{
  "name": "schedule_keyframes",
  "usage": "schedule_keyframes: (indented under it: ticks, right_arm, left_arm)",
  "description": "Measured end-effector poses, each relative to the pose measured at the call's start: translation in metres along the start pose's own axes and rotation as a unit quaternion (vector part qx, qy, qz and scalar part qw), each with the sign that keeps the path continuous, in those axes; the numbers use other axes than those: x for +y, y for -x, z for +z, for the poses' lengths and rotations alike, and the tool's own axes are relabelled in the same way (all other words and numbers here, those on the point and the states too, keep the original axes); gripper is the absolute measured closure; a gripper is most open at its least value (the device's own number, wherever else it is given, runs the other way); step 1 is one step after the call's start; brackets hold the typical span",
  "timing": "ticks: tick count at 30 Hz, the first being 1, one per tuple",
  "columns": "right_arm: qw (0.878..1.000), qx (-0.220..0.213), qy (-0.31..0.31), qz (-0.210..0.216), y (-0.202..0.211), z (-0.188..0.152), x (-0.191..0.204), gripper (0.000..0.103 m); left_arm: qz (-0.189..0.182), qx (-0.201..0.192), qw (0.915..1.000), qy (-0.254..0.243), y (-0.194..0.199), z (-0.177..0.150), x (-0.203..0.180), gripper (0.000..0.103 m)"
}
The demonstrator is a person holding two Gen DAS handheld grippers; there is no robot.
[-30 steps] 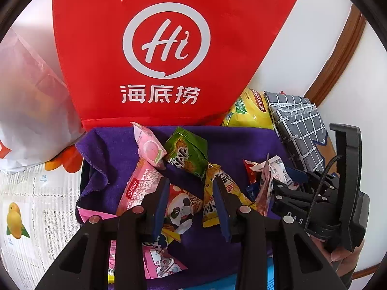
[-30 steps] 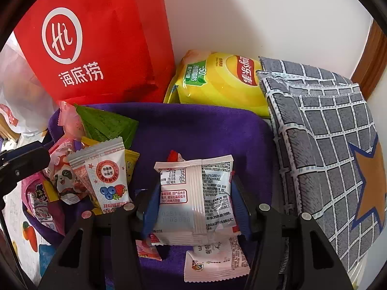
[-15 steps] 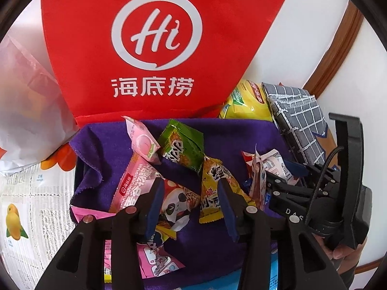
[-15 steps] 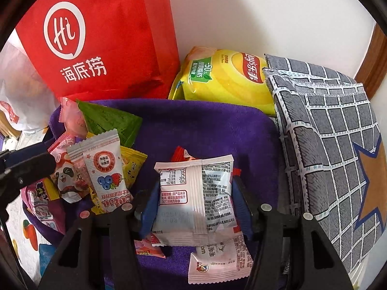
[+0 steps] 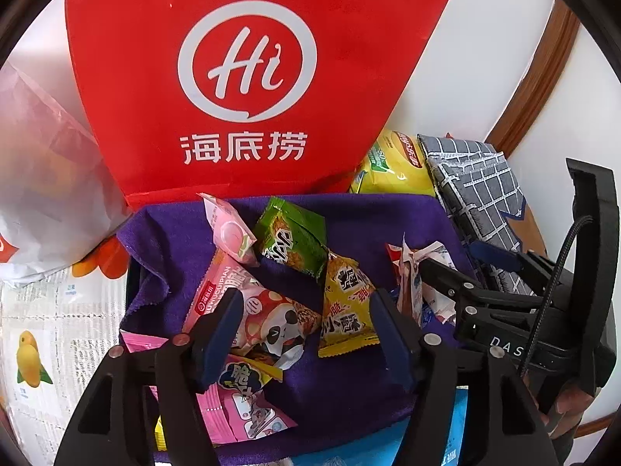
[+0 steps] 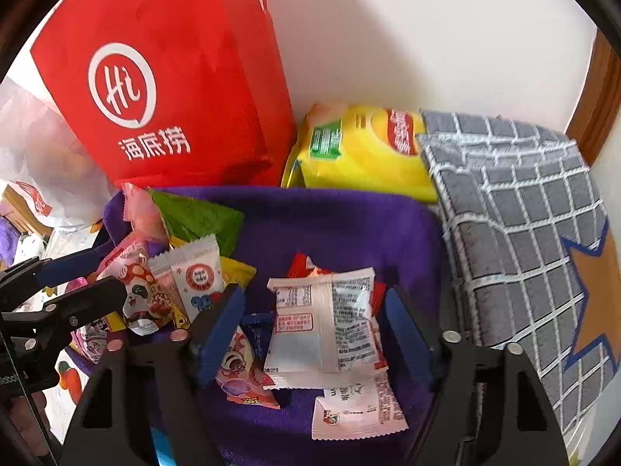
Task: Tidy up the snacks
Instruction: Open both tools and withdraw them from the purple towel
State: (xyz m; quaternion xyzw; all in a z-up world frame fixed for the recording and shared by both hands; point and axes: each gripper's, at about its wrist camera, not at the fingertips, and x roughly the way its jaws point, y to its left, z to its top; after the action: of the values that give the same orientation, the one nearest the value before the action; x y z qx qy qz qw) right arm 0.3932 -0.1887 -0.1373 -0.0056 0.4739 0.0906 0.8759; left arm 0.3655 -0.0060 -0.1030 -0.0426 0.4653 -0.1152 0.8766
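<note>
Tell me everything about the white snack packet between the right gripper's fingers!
The white snack packet is a flat, shiny plastic pouch with crimped ends, its back seam and small printed text facing up. It lies tilted on other small packets over the purple cloth. The right gripper straddles it, jaws opening, pads clear of its sides.

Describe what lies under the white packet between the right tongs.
Under the white packet a red wrapper pokes out at the top and another white packet at the bottom, all on the purple cloth. Whatever else it covers cannot be seen.
</note>
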Motion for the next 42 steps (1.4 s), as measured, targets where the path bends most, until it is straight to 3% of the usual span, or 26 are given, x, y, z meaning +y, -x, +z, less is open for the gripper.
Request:
schedule_keyframes:
  ticks: [12, 22, 32, 36, 42]
  right_arm:
    - [1.0, -0.024, 0.004, 0.0, 0.031, 0.002, 0.01, 0.021]
    - [0.999, -0.037, 0.007, -0.017, 0.084, -0.004, 0.018, 0.021]
    - [0.998, -0.057, -0.011, -0.022, 0.158, -0.046, 0.034, 0.021]
    - [0.997, -0.073, -0.008, -0.025, 0.192, -0.071, 0.045, 0.012]
    - [0.996, -0.086, -0.029, -0.011, 0.24, -0.113, 0.048, 0.012]
  left_arm:
    - [0.009, -0.009, 0.9999, -0.008, 0.013, 0.001, -0.007, 0.036]
    - [0.007, -0.022, 0.9997, -0.003, 0.05, -0.003, -0.016, 0.036]
    - [0.027, -0.047, 0.9985, -0.007, 0.125, -0.057, -0.03, 0.027]
    - [0.04, -0.058, 0.9974, -0.016, 0.157, -0.087, -0.038, 0.027]
    - [0.045, -0.08, 0.9957, -0.012, 0.204, -0.13, -0.051, 0.022]
